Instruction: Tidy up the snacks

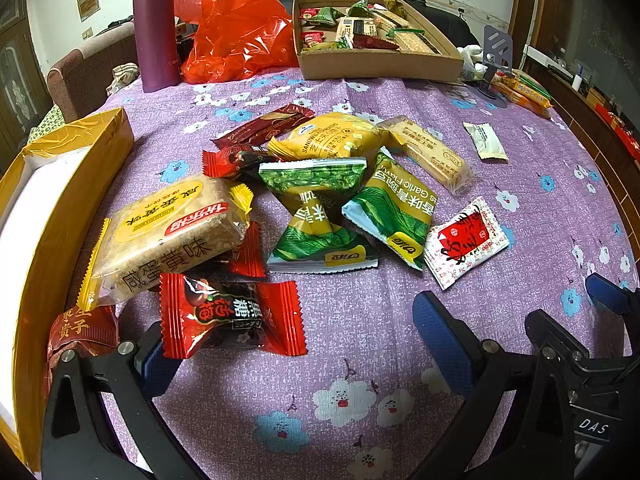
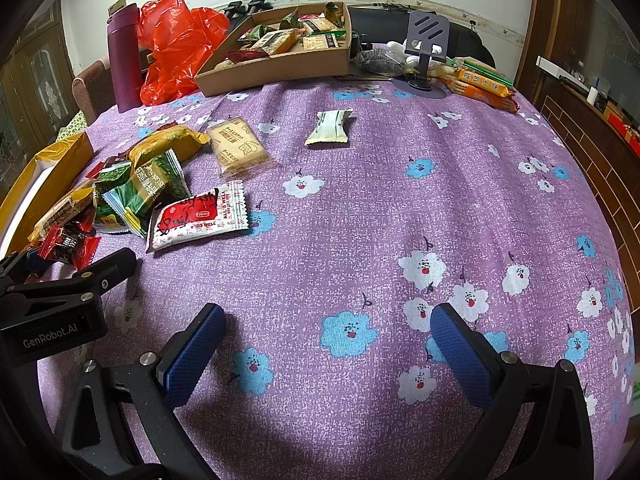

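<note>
The left gripper (image 1: 304, 340) stands spread wide, a red crinkle-edged plum candy (image 1: 232, 316) lying against its left finger, unclamped. Just ahead sits the heap of loose snack packets (image 1: 316, 192) — a yellow open box (image 1: 60, 216) to its left. The right gripper (image 2: 326, 354) gapes over bare purple floral cloth (image 2: 380, 220). Far beyond — a brown cardboard tray of snacks (image 1: 380, 62).

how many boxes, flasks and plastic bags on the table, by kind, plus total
boxes: 2, the yellow box and the cardboard box with snacks in it
flasks: 1, the purple flask
plastic bags: 1, the red plastic bag
total: 4
</note>
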